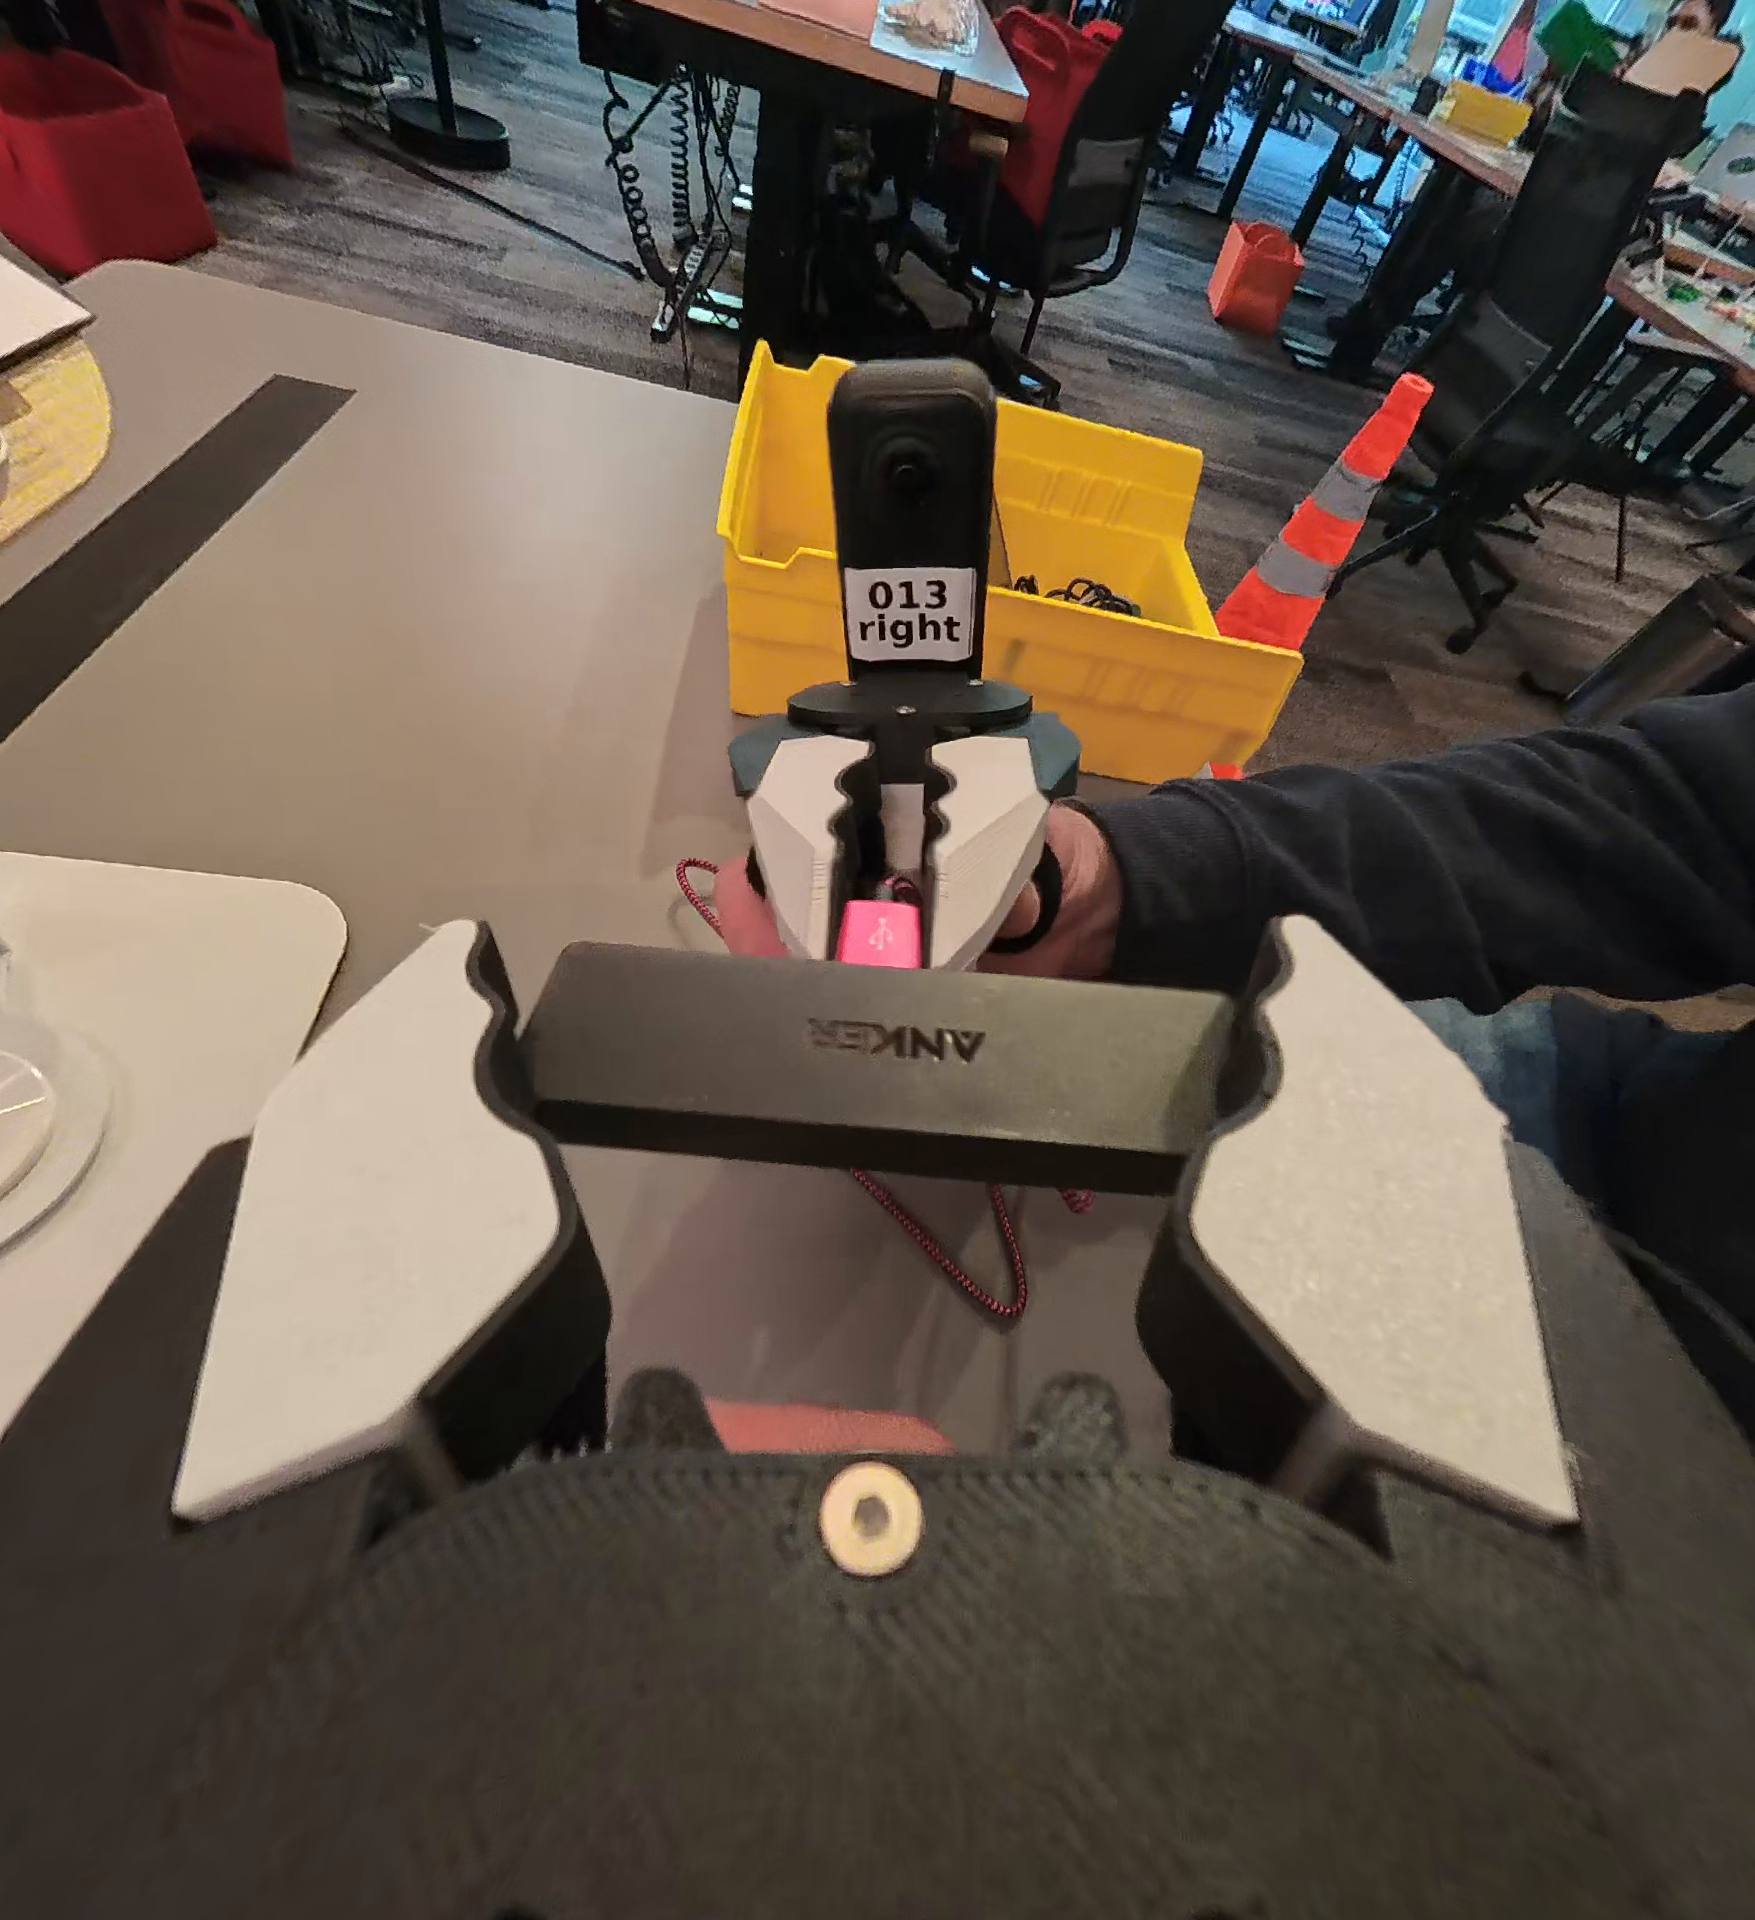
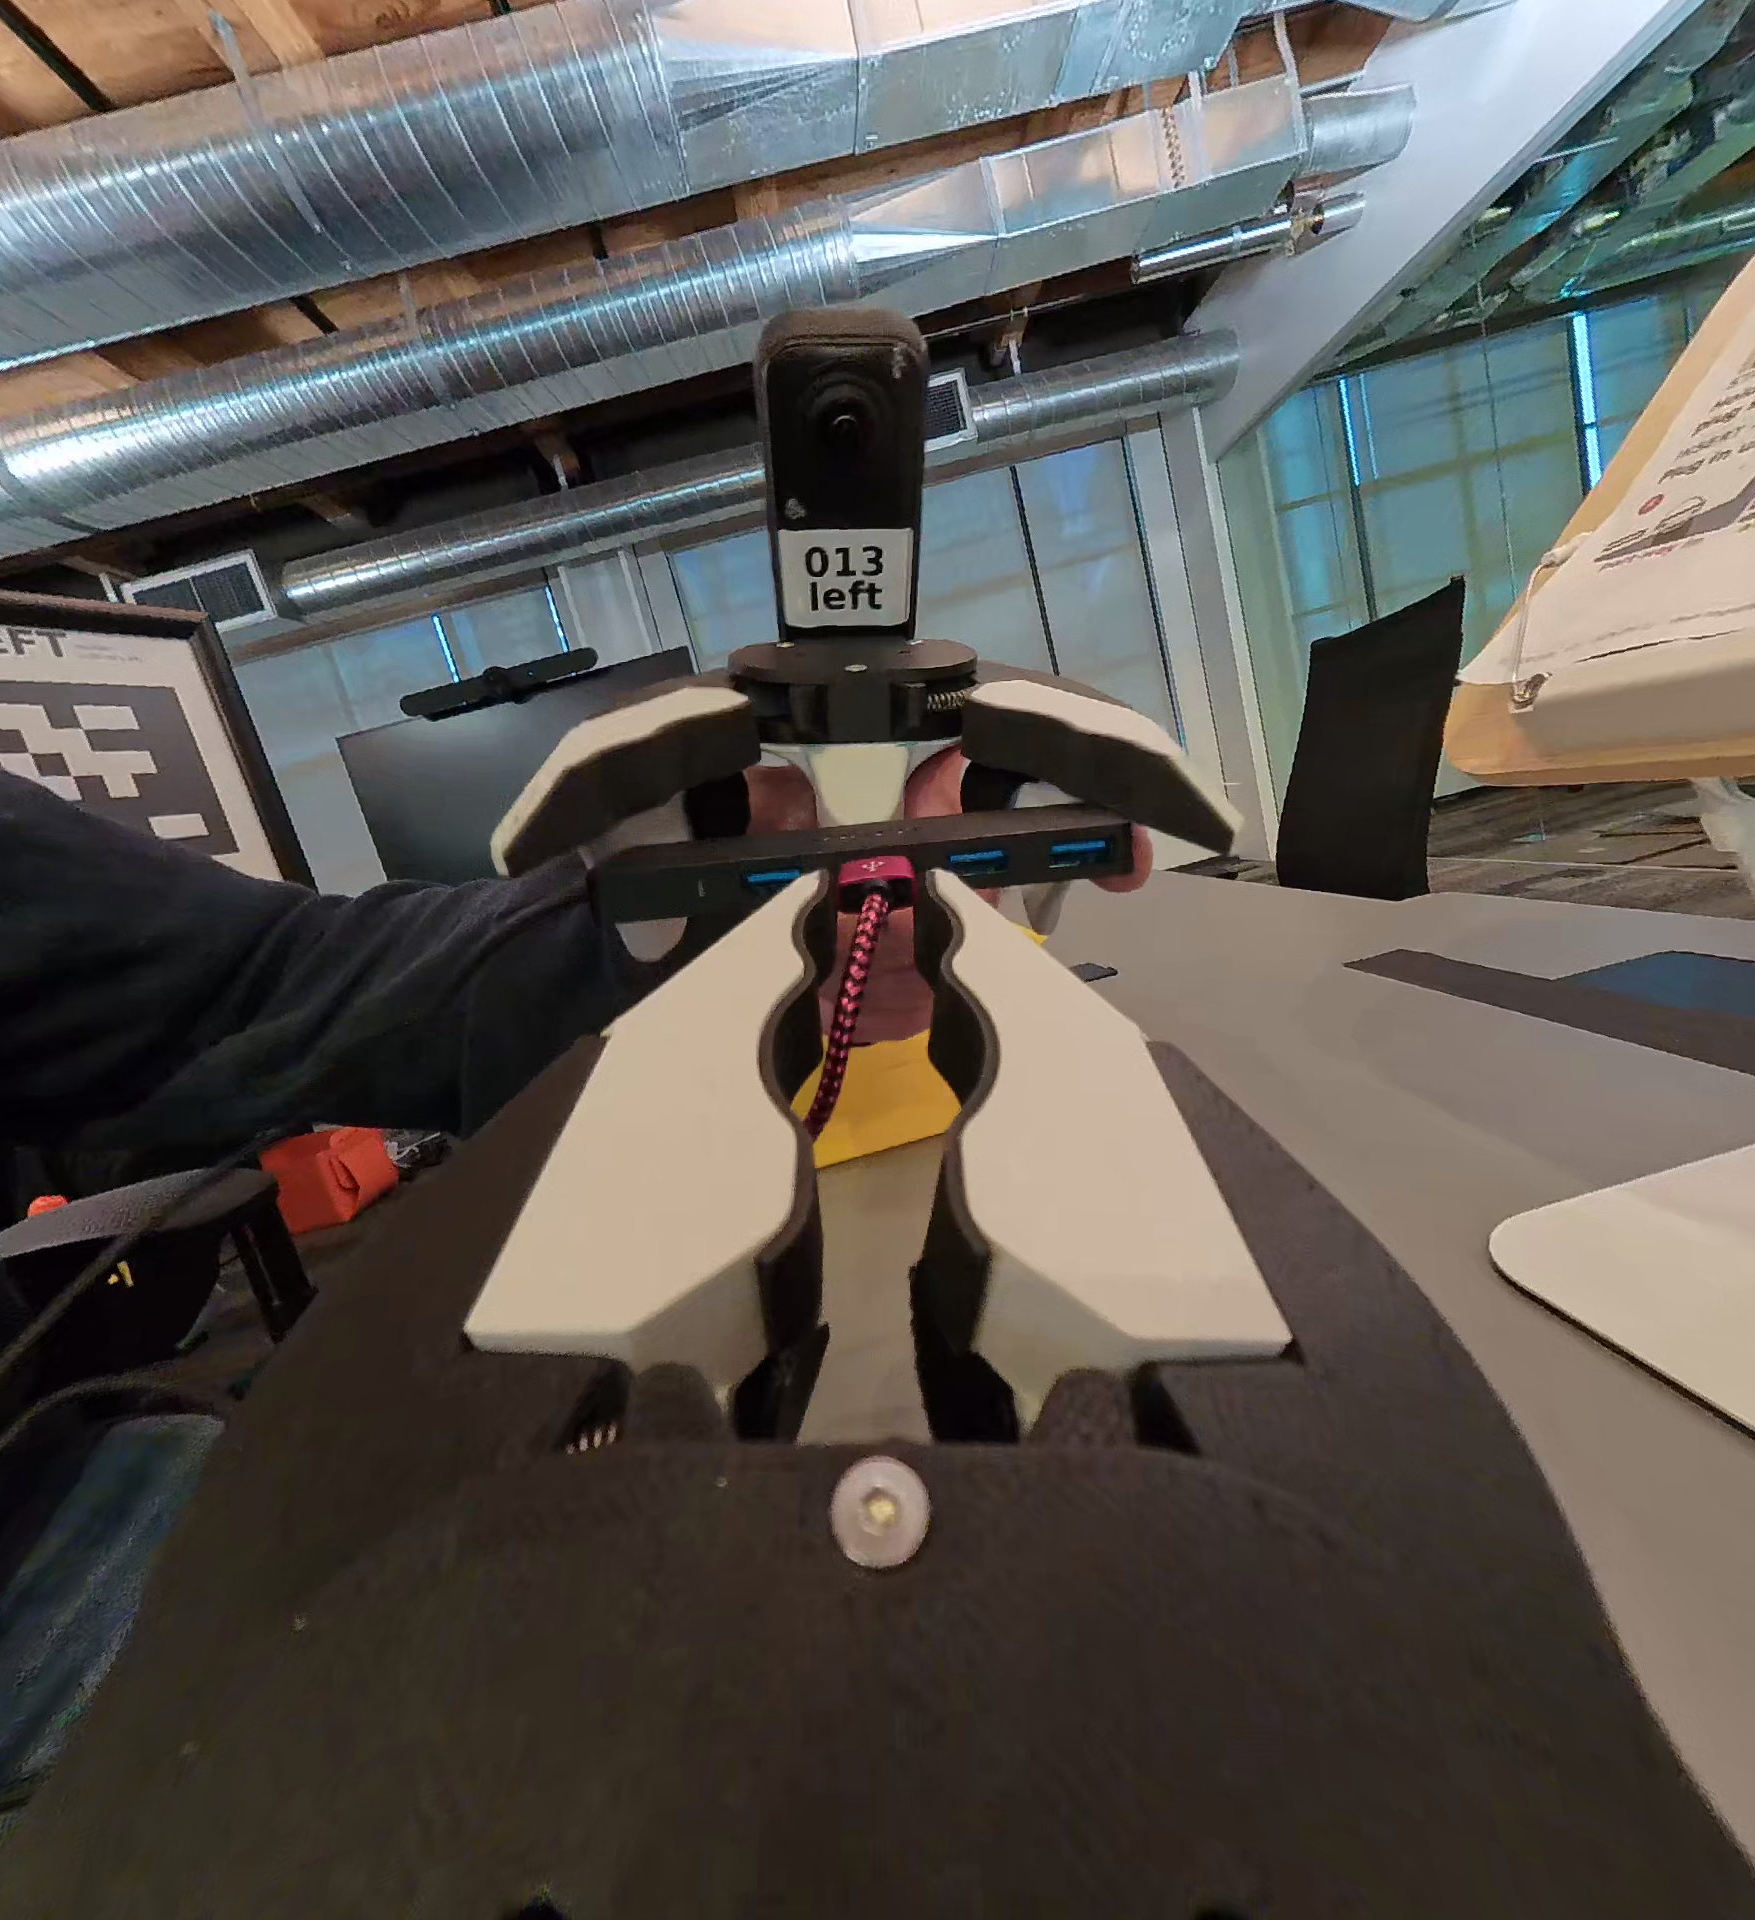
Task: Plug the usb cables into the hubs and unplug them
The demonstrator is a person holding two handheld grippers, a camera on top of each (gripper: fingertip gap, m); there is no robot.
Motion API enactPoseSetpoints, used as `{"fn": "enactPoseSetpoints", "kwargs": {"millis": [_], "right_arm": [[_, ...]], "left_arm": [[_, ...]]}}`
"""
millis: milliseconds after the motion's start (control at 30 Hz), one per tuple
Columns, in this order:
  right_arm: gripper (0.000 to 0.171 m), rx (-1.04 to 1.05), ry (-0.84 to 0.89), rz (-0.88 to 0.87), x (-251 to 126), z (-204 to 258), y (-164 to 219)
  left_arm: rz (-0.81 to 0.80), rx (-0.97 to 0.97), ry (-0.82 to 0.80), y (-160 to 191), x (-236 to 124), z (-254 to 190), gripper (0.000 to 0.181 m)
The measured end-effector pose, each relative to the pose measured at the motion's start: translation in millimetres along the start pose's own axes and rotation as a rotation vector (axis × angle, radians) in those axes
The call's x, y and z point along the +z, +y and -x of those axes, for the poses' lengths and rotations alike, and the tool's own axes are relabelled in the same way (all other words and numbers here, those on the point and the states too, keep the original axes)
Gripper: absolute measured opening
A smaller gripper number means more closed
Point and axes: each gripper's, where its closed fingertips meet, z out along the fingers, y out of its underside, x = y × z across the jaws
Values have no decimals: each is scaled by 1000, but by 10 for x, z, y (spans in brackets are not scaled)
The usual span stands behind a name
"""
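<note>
Pink plug meets black hub (image 1: 873, 1060) above the counter (image 1: 437, 623).
Left hand-held gripper (image 1: 873, 1049) clamps the hub's ends; right hand-held gripper (image 2: 878, 894) pinches the pink USB plug (image 2: 875, 871) in a port.

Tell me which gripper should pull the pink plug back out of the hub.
Right. The right gripper is already closed around the pink plug, in line with its port. The left gripper clamps the hub by its ends, so it's better placed to brace.
</note>
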Motion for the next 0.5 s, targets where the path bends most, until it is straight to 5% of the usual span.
{"fn": "enactPoseSetpoints", "kwargs": {"millis": [233,500], "right_arm": [[12,-5,-19,-18,-26,43,-64],[11,116,-29,-32,-50,13,-52]], "left_arm": [[18,27,-31,48,-17,3,141],[14,303,-179,15,30,-19,146]]}}
